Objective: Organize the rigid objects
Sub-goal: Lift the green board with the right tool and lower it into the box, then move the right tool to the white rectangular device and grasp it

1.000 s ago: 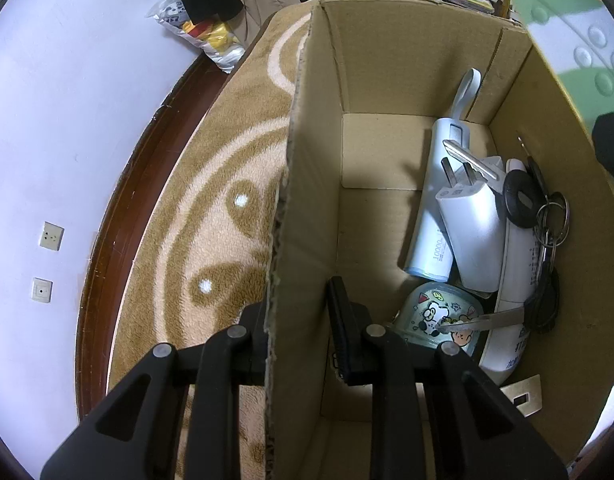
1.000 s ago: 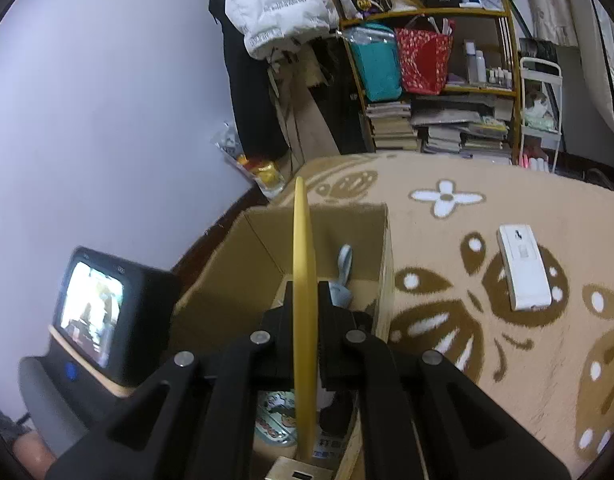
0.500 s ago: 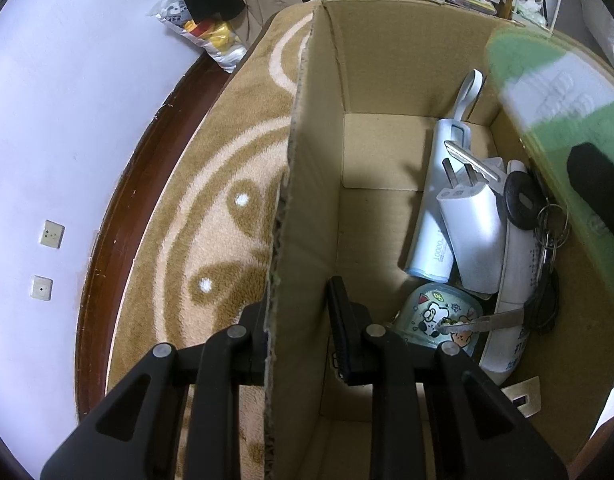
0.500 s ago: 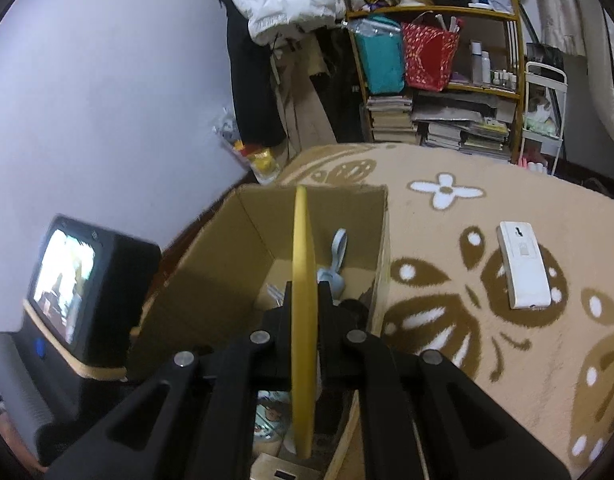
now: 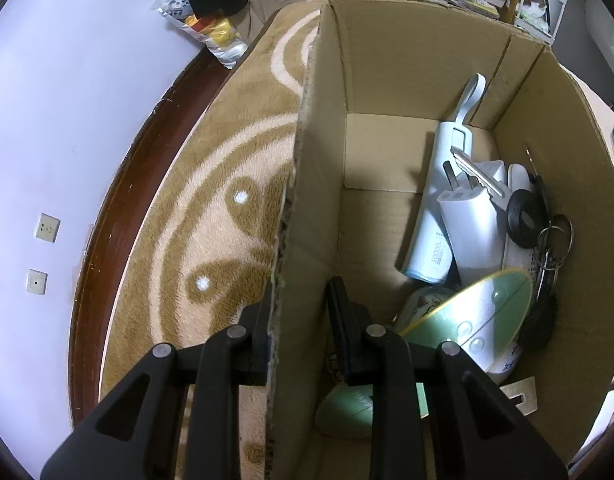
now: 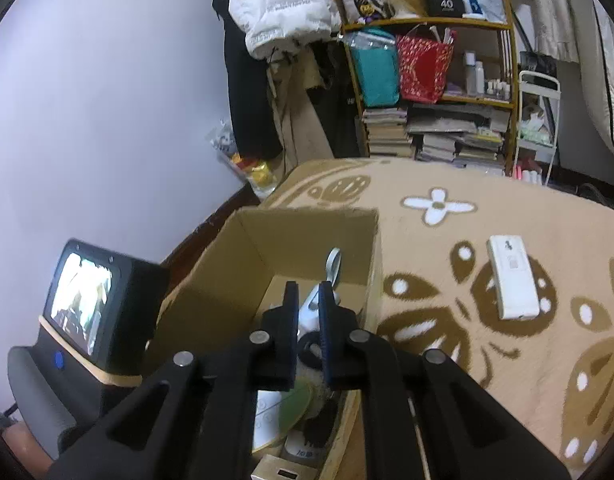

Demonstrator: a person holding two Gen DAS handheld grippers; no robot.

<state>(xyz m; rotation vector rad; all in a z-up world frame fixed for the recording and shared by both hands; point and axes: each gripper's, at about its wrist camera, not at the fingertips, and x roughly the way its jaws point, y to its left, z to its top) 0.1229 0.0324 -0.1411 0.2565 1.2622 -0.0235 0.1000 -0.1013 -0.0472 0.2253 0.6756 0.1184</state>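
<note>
— Where is the disc?

— The flat green-and-white disc with a yellow rim [image 5: 483,312] lies tilted inside the open brown cardboard box [image 5: 391,60], leaning on the things piled at its near end, close to a round tin with a cartoon print [image 5: 423,300]. I see its edge low in the right view too [image 6: 295,404].

— Is my right hand-held gripper on it?

— No. The right hand-held gripper [image 6: 309,296] hovers over the box; its jaws have just been opening and stand a narrow slit apart with nothing between them.

— And the left?

— My left hand-held gripper [image 5: 303,300] is clamped on the box's left wall, one finger outside, one inside.

— What else is in there?

— A pale blue power bank with a loop strap [image 5: 439,216], a white plug charger [image 5: 471,224] across it, and black keys on metal rings [image 5: 543,232].

— Outside the box?

— A white rectangular remote [image 6: 511,280] lies well apart on the beige patterned rug [image 6: 447,248].
</note>
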